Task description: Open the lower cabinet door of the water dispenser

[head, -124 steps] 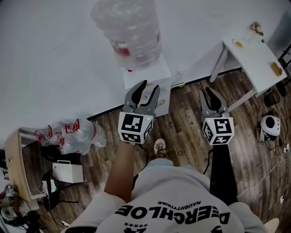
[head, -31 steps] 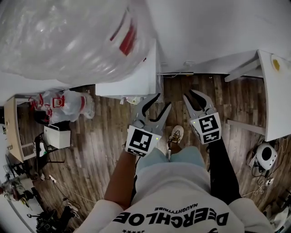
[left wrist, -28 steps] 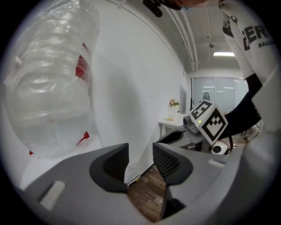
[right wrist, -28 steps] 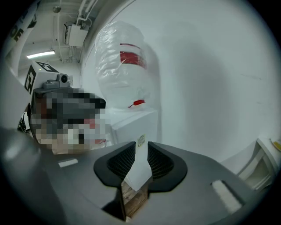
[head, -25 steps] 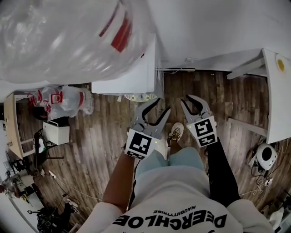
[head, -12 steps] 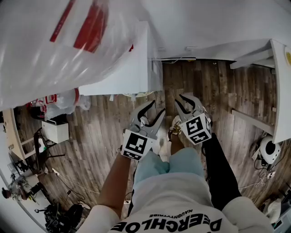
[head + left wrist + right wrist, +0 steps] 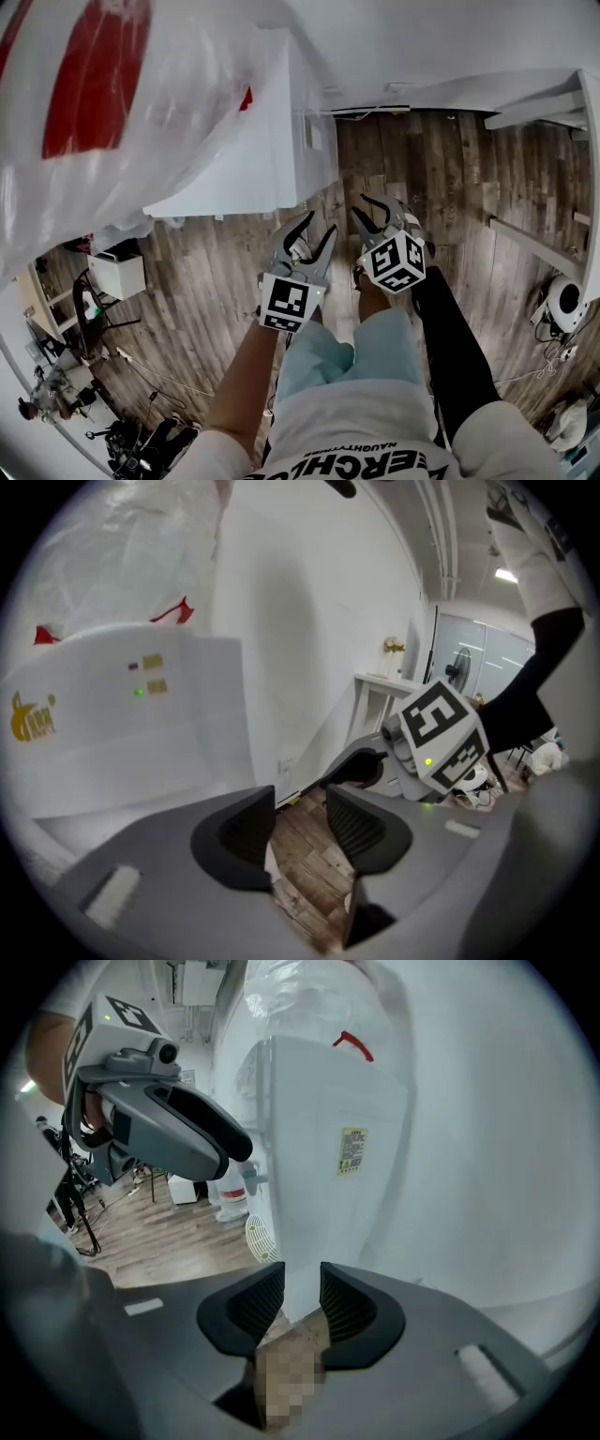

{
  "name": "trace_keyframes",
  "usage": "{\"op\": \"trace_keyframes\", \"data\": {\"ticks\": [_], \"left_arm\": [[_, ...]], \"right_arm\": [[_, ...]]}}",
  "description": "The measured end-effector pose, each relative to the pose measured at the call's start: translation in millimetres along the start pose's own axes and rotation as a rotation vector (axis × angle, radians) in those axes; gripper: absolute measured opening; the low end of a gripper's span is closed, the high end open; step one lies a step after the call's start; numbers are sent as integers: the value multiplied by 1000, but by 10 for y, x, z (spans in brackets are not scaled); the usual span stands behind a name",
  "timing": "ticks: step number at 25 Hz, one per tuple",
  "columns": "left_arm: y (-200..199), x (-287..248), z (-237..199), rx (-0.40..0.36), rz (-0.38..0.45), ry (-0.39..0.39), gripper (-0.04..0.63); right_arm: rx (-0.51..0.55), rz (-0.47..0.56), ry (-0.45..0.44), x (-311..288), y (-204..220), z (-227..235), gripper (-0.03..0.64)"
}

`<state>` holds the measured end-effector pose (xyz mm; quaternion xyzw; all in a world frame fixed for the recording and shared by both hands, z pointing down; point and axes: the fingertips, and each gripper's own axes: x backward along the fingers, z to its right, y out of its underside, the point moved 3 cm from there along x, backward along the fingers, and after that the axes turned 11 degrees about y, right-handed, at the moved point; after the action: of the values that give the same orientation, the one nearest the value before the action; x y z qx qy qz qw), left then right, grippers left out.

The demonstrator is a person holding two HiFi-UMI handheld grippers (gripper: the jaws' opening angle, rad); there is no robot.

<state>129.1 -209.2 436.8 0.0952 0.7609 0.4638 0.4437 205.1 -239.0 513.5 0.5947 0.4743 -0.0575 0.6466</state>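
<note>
Upper left, a bottle [image 7: 141, 112] tops the water dispenser [image 7: 274, 155]. The left gripper [image 7: 317, 226] has its jaws spread, the right gripper [image 7: 360, 205] has just been opening, and both are empty.

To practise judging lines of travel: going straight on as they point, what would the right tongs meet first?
Probably the lower corner of the water dispenser; depth is unclear. The right tongs have just been opening, nothing between them.

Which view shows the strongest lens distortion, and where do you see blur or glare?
Head view: the water bottle looms blurred at upper left; floorboards bow near the edges. Left gripper view: round fisheye frame, black corners, dispenser front washed out. Right gripper view: same black corners, dispenser edges curved. Distortion is strongest in both gripper views.
</note>
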Motion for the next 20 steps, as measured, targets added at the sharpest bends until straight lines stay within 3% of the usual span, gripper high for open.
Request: {"op": "trace_keyframes", "data": {"ticks": [9,20], "left_arm": [[568,-417,-209,20,-58,-103,190],[979,-761,-412,54,-91,-98,208]], "right_arm": [[125,-61,-94,-575,390,-277,132],[221,-96,-126,-1173,710,-396,156]]}}
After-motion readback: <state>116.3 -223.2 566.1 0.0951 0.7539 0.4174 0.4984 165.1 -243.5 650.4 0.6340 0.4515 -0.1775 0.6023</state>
